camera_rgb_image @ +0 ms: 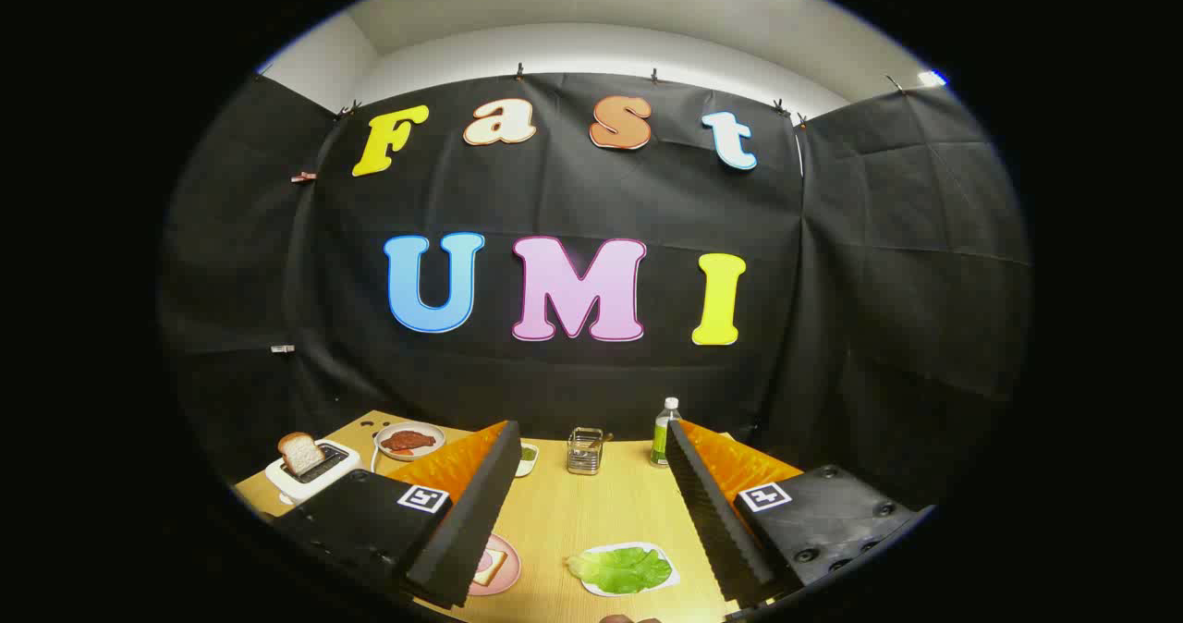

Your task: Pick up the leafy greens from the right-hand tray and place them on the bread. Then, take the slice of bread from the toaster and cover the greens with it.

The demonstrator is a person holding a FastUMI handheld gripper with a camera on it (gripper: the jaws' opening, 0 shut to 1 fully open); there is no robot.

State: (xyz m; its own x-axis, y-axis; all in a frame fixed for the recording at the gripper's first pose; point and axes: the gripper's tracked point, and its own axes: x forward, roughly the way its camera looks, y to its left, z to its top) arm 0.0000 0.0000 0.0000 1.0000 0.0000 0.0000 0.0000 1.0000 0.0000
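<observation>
Presently, in the gripper view, the tongs (591,512) are seen spread wide and holding nothing. The leafy greens (620,568) lie on a white tray (669,579) on the wooden surface (573,512), between the fingers, low. Beside them a pink plate (508,575) carries bread (489,565); another slice (300,452) stands in the toaster (310,473). The greens are judged light, soft and easily torn; a gentle pinch at the thicker middle fold is advised.

Leafy greens (620,568) lying flat on a white tray (667,579), between the wide-apart fingers. Bread slice (488,565) flat on a pink plate (507,578), just beside the left finger. Second bread slice (300,453) upright in a white toaster (307,476), beyond the left finger.
</observation>
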